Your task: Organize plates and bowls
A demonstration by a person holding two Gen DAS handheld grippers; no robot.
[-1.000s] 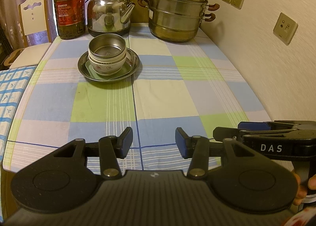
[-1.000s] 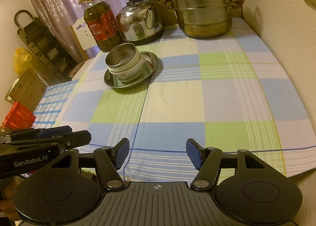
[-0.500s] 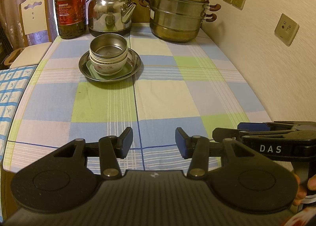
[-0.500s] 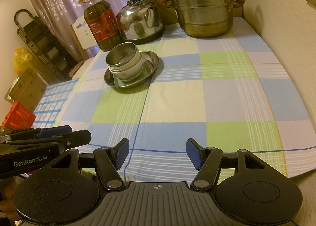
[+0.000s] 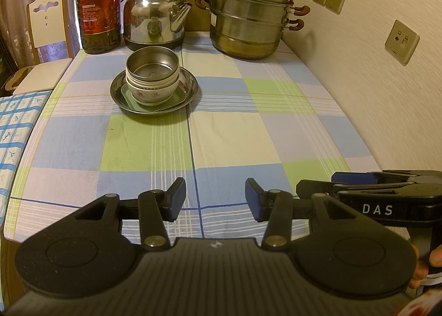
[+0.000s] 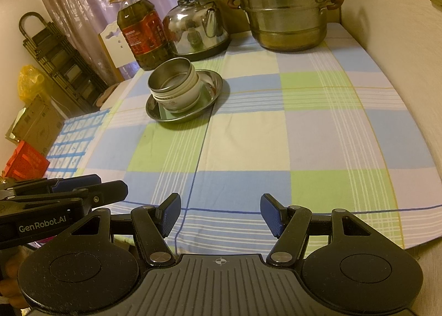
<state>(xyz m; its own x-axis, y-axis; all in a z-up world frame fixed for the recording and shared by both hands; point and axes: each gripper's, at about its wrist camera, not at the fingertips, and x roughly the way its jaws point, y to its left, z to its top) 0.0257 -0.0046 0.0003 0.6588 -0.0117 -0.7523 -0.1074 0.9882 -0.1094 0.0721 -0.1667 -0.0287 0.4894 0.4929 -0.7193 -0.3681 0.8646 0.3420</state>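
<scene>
A steel bowl (image 5: 152, 65) is nested on top of a white flowered bowl (image 5: 151, 93). They stand on a small green square plate (image 5: 181, 95) inside a round steel plate (image 5: 190, 87), at the far left of the checked table. The stack also shows in the right wrist view (image 6: 174, 84). My left gripper (image 5: 215, 198) is open and empty, low over the table's near edge. My right gripper (image 6: 220, 214) is open and empty beside it, also at the near edge. Each gripper shows in the other's view, the right one (image 5: 367, 191) and the left one (image 6: 69, 191).
At the back stand an oil bottle (image 5: 98, 9), a steel kettle (image 5: 156, 23) and a stacked steamer pot (image 5: 248, 26). A wall (image 5: 373, 67) with sockets runs along the right. A white chair (image 5: 47, 40) and a blue cloth (image 5: 13, 128) lie left of the table.
Both grippers stay open and nearly still. The left view has shifted very slightly, so the stack sits a touch further right in it.
</scene>
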